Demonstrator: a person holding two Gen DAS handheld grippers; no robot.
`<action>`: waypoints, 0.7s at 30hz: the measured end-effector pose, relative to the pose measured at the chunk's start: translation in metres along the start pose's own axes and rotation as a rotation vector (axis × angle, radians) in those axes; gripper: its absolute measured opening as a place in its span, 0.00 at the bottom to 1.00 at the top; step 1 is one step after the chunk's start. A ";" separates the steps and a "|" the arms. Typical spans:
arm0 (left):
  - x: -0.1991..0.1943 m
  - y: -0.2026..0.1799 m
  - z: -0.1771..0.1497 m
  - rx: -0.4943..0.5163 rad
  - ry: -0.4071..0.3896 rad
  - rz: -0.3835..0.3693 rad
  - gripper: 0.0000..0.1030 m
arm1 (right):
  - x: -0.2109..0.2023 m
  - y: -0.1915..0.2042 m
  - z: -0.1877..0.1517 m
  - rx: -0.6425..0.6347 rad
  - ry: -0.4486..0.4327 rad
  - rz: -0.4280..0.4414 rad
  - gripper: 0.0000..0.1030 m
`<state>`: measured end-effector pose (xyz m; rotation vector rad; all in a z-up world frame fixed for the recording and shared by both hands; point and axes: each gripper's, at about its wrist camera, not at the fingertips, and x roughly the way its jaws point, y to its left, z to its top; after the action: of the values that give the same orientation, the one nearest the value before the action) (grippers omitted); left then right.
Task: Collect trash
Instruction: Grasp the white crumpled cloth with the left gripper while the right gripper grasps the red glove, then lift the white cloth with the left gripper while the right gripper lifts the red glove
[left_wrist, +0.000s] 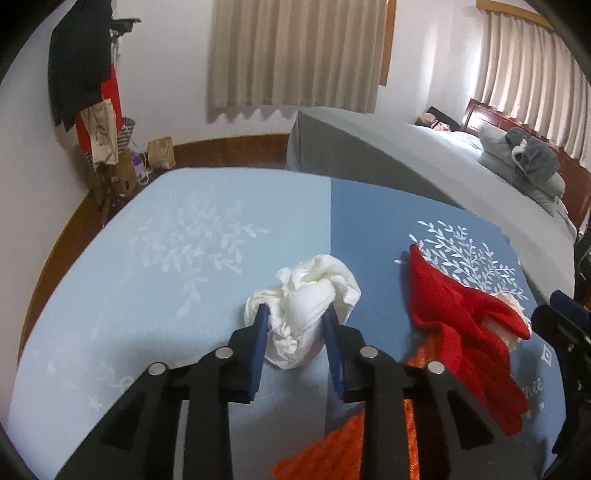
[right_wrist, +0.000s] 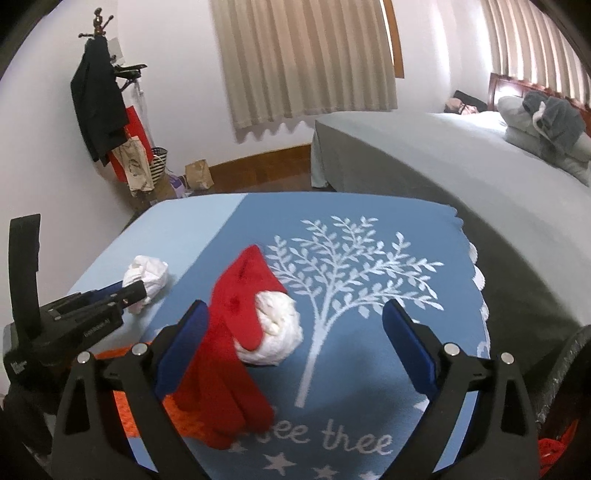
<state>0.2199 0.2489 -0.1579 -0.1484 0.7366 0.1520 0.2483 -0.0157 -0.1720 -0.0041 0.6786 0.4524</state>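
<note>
A crumpled white paper wad (left_wrist: 310, 291) lies on the blue tree-print tablecloth (left_wrist: 184, 258). My left gripper (left_wrist: 296, 312) has its blue pads pressed against both sides of the wad; from the right wrist view the same gripper (right_wrist: 133, 291) is at the wad (right_wrist: 147, 273). A second white wad (right_wrist: 277, 328) sits half under a red cloth (right_wrist: 240, 295) in front of my right gripper (right_wrist: 295, 306). That gripper stands wide open, its left finger touching the cloth's edge. In the left wrist view the red cloth (left_wrist: 461, 317) lies to the right.
An orange mesh piece (left_wrist: 332, 450) lies at the table's near edge under the left gripper. A grey bed (right_wrist: 424, 158) stands behind the table to the right, with a coat rack (right_wrist: 99, 92) and a paper bag (right_wrist: 199, 173) by the far wall. Dark crinkled plastic (right_wrist: 569, 369) shows at the right edge.
</note>
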 end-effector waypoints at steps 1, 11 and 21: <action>-0.004 0.000 0.000 0.006 -0.010 0.001 0.28 | 0.000 0.003 0.001 -0.005 -0.004 0.006 0.87; -0.023 0.009 0.002 -0.006 -0.052 0.020 0.28 | 0.010 0.032 0.007 -0.048 0.023 0.070 0.53; -0.027 0.011 -0.003 -0.020 -0.059 0.025 0.28 | 0.034 0.051 0.003 -0.094 0.095 0.084 0.30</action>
<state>0.1956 0.2570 -0.1426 -0.1529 0.6781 0.1866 0.2529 0.0446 -0.1830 -0.0863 0.7523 0.5672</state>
